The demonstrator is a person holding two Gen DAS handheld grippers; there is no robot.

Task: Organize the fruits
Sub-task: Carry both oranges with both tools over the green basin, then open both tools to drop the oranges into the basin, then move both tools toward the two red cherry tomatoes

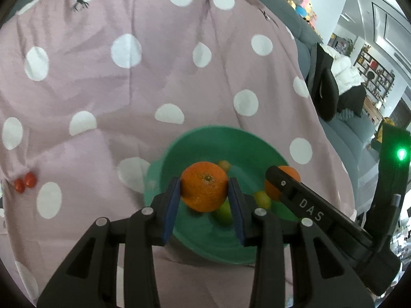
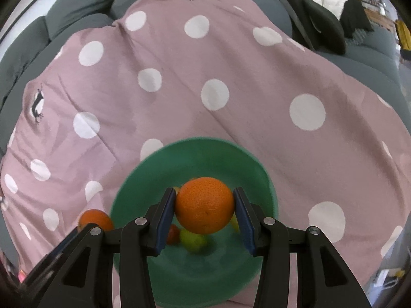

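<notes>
Oranges fill both of my grippers, one fruit each, above a green bowl (image 1: 179, 143) that sits on a pink bedspread (image 1: 128, 89) with white polka dots.

From the left wrist camera, my left gripper (image 1: 204, 192) has its blue pads (image 1: 171, 205) pressed against either side of an orange (image 1: 204, 189), stem scar facing up. The fruit hangs over the near left part of the bowl. Under it in the bowl lie small yellow-green fruits (image 1: 262, 200), and another small yellowish one (image 1: 224, 164) sits farther back. At right, the black body of my right gripper (image 1: 282, 183), lettered "DAS", reaches in over the bowl's right side with a second orange (image 1: 290, 173) showing behind its finger. Two small red fruits (image 1: 25, 181) lie touching each other on the bedspread, well apart from the bowl, at far left.

From the right wrist camera, my right gripper (image 2: 204, 206) is clamped on its orange (image 2: 204, 205), blue pads (image 2: 164, 220) tight on both sides, over the middle of the bowl (image 2: 231, 154). Below it I see a yellow-green fruit (image 2: 192, 241) and a small red fruit (image 2: 173, 234) in the bowl, both blurred. At lower left, the other orange (image 2: 95, 219) peeks out over the bowl's left edge behind the dark frame of my left gripper (image 2: 64, 251). A grey sofa (image 2: 77, 20) borders the bedspread at the top.
</notes>
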